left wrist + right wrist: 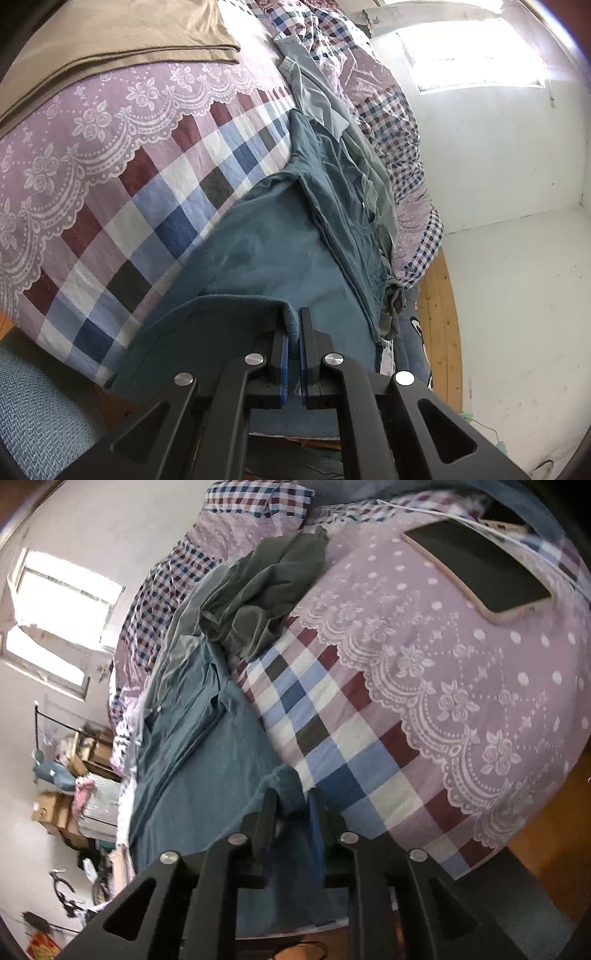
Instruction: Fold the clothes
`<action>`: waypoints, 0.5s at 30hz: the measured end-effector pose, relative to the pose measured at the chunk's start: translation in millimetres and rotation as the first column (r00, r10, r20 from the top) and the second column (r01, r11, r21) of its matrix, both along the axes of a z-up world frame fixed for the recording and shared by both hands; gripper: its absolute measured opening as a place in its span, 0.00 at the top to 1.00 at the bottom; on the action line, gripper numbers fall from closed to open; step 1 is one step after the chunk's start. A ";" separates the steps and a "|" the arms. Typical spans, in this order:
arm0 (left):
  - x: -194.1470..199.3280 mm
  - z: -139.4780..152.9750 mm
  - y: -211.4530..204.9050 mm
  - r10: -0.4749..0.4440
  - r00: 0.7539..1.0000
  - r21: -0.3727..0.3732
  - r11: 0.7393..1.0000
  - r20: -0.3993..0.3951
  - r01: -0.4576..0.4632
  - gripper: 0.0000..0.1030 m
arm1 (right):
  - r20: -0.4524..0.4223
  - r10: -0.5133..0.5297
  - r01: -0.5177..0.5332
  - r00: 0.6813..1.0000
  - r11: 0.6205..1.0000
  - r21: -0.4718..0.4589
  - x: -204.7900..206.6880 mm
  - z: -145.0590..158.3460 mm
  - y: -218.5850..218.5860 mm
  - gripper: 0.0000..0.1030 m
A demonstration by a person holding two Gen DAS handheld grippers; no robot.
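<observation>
A teal shirt [273,258] lies spread along the edge of a bed with a lilac and checked cover [110,147]. My left gripper [294,325] is shut on a raised fold of the shirt's near edge, and the cloth shows pinched between its blue pads. In the right wrist view the same teal shirt [221,768] runs away from my right gripper [292,805]. Its jaws stand apart with a blurred bit of teal cloth loose between them. A grey-green garment [325,103] lies beyond the shirt, and a dark green one [258,590] sits crumpled on the cover.
A folded tan cloth [147,33] rests on the bed at the far left. A dark-screened tablet [480,568] lies on the bed cover [406,701]. Cardboard boxes and clutter [74,775] stand by the wall beyond the bed. Wooden floor [443,295] runs alongside the bed.
</observation>
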State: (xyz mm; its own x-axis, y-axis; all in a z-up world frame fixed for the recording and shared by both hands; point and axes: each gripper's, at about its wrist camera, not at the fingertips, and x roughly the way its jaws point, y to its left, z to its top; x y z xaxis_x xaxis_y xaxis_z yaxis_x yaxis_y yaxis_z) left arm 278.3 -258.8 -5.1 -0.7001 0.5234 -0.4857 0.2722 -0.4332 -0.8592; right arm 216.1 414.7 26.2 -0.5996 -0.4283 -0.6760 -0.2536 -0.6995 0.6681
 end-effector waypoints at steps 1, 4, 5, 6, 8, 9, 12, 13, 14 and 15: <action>0.0 -0.1 0.4 0.000 1.000 -0.002 1.000 0.001 0.000 0.97 | -0.008 -0.008 0.008 1.000 1.000 -0.010 1.5 0.7 2.2 0.76; 0.3 -0.5 1.6 0.000 1.000 -0.010 1.000 0.005 0.000 0.97 | -0.039 -0.025 0.023 0.999 0.998 -0.059 4.2 2.0 8.5 0.71; 0.6 -0.2 1.9 -0.001 1.000 -0.012 1.000 0.005 0.001 0.97 | -0.045 -0.024 0.021 0.999 0.997 -0.068 4.0 2.2 9.0 0.69; 0.6 -0.1 2.7 -0.003 1.000 -0.015 1.000 0.006 0.003 0.97 | -0.050 -0.017 0.014 0.999 0.997 -0.073 3.2 2.4 8.4 0.68; 0.5 0.1 4.3 -0.005 1.000 -0.020 1.000 0.008 0.005 0.97 | -0.050 -0.004 0.001 0.999 0.998 -0.057 0.9 2.4 5.2 0.67; 0.5 0.2 5.1 -0.007 1.000 -0.022 1.000 0.010 0.007 0.97 | -0.047 0.002 -0.004 0.999 0.999 -0.044 -0.4 2.5 3.0 0.67; 0.6 0.8 7.3 -0.010 1.000 -0.031 0.999 0.013 0.011 0.97 | -0.040 0.013 -0.012 0.999 1.000 0.019 -4.4 4.2 -1.6 0.67; 0.6 1.0 8.1 -0.011 1.000 -0.034 0.999 0.013 0.012 0.97 | -0.039 0.017 -0.015 0.999 0.999 0.038 -5.2 4.9 -2.7 0.67; 0.9 1.1 8.1 -0.011 1.000 -0.036 0.999 0.014 0.012 0.97 | -0.040 0.021 -0.019 0.999 0.998 0.053 -5.3 5.6 -3.3 0.67; 1.2 1.3 8.0 -0.011 1.000 -0.037 0.999 0.014 0.012 0.97 | -0.041 0.028 -0.025 0.999 0.997 0.070 -5.7 6.5 -4.6 0.66</action>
State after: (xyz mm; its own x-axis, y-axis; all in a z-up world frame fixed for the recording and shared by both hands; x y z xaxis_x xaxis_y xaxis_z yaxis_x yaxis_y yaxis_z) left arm 279.5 -250.8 -3.8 -0.6875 0.5128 -0.5142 0.2784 -0.4678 -0.8388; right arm 210.5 410.1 32.7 -0.6174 -0.3970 -0.6791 -0.2074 -0.7506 0.6274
